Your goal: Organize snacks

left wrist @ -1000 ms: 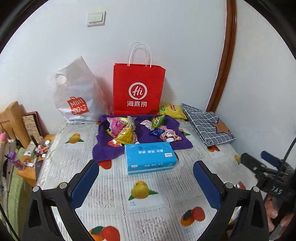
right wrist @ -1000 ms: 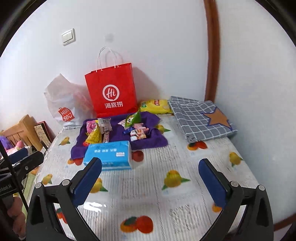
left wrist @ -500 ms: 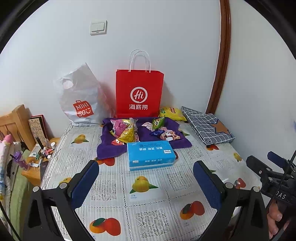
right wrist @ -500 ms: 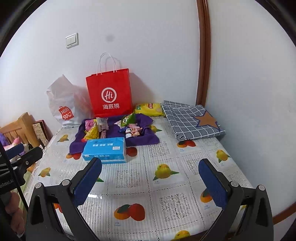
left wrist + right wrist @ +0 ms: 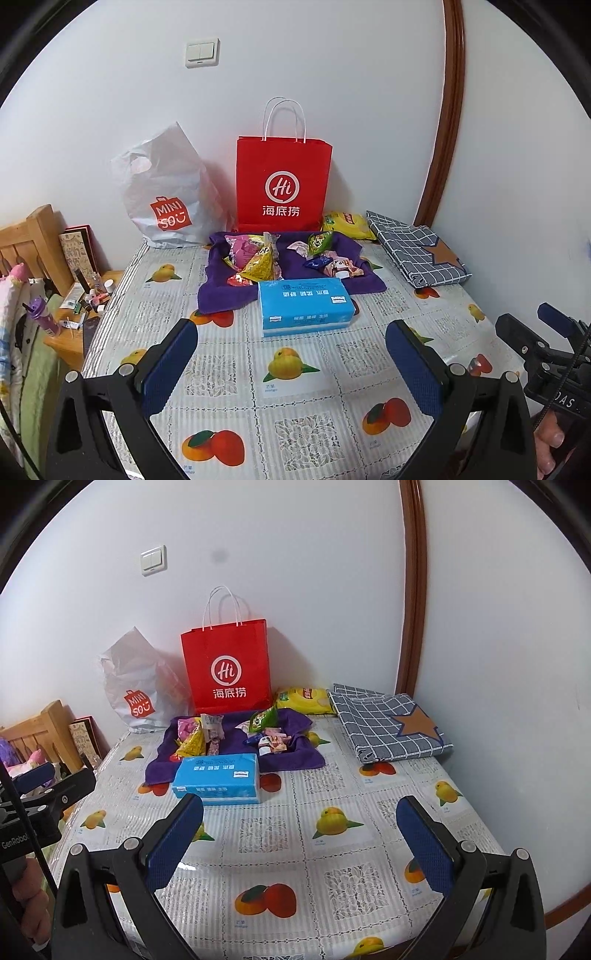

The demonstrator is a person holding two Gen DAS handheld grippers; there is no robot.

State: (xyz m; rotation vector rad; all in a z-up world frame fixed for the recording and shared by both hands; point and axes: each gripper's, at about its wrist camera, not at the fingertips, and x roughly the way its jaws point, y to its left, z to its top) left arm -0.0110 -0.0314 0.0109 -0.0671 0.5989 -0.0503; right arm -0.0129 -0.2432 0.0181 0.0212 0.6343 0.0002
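- The left gripper (image 5: 290, 356), black with blue padded fingers, hovers above the fruit-printed plastic tablecloth (image 5: 295, 406) with its jaws spread wide and nothing between them.
- The right gripper (image 5: 299, 832), of the same build, also hangs over the cloth with its jaws wide apart and empty; in the left wrist view it shows at about 4 o'clock (image 5: 546, 354), a hand (image 5: 550, 446) beneath it.
- A heap of small foil-wrapped snacks (image 5: 258, 258) lies on a rumpled purple towel (image 5: 218, 295) at 12 o'clock from both grippers, well apart from them.
- A blue rectangular tissue pack (image 5: 304, 306) sits just in front of the towel, touching its near edge.
- Behind the towel a red paper carrier bag with white handles (image 5: 283, 184) stands upright against the white wall.
- At its 9 o'clock side leans a white plastic shopping bag (image 5: 166, 192).
- A yellow snack packet (image 5: 347, 223) lies at the red bag's 4 o'clock.
- A folded grey checked cloth with a brown star (image 5: 417, 251) lies at 2 o'clock, beside the yellow packet.
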